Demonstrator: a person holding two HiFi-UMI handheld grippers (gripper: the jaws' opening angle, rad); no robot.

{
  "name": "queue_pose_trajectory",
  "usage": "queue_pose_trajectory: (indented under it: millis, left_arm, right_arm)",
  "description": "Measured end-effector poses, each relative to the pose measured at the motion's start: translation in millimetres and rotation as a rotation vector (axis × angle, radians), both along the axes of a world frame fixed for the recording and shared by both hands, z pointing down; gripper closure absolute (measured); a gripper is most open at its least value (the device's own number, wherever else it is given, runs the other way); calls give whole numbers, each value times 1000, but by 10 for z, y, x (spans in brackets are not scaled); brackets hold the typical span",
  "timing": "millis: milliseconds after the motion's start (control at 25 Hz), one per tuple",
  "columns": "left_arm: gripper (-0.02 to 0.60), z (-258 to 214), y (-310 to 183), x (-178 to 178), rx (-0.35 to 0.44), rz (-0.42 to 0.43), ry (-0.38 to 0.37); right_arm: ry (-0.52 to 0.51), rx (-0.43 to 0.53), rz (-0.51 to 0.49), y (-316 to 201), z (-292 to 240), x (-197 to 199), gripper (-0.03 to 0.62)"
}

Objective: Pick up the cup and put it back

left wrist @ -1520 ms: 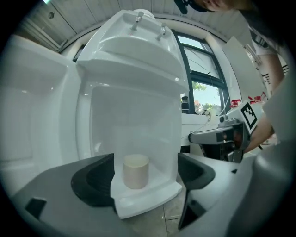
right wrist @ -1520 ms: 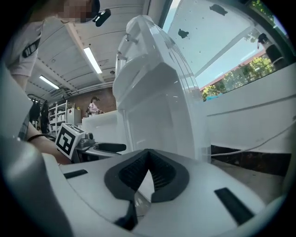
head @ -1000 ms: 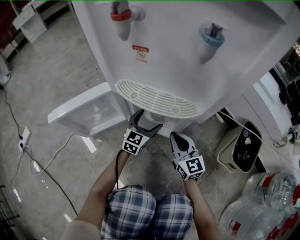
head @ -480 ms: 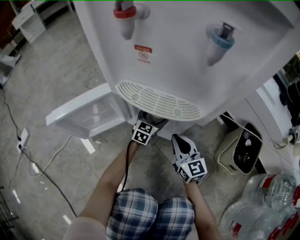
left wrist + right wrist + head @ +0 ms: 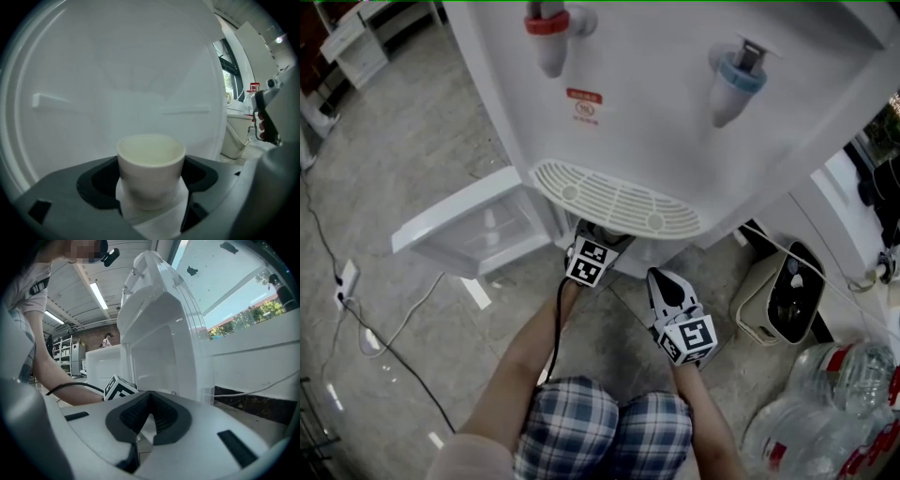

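A white cup [image 5: 150, 161] stands upright between the jaws of my left gripper [image 5: 150, 180], whose dark pads [image 5: 101, 180] press its two sides; behind it is the white inner wall of the dispenser's lower cabinet. In the head view only the left gripper's marker cube [image 5: 590, 262] shows, the jaws and the cup being hidden under the drip tray [image 5: 614, 199]. My right gripper [image 5: 662, 281] hangs lower right of it, outside the cabinet, shut with nothing between its pads [image 5: 161, 413].
The white water dispenser [image 5: 675, 131] has a red tap [image 5: 548, 33] and a blue tap [image 5: 734, 80]. Its cabinet door [image 5: 473, 225] stands open to the left. A beige appliance [image 5: 780, 302] and water bottles [image 5: 834, 412] are at the right; a cable [image 5: 366, 328] runs over the floor.
The left gripper has moved forward under the drip tray into the cabinet, so its jaws have gone out of the head view. The right gripper has hardly shifted.
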State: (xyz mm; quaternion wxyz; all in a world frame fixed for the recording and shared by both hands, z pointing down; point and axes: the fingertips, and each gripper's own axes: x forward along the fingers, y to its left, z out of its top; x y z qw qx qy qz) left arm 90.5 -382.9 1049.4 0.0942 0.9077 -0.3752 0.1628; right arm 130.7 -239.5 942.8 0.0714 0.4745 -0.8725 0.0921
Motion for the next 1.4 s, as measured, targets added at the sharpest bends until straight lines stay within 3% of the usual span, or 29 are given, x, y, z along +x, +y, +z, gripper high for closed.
queue_pose_trajectory:
  millis: [360,720,1040,1400]
  left_arm:
    - [158,-301,224,-129,46,28,39]
    - [158,-956,1001,-510,122,126,62]
    - [158,-1302,1466,-752,122,98,115]
    - [158,-1327,1353,-662,141,85,115]
  right_arm:
    - [2,-2,-2,11,-4,-3,577]
    - [-8,10,-14,-16,-28,-60,577]
    - [-20,16,-22,-50,-31,-103,577]
    - [-25,29,-9,-25,-90,-60,577]
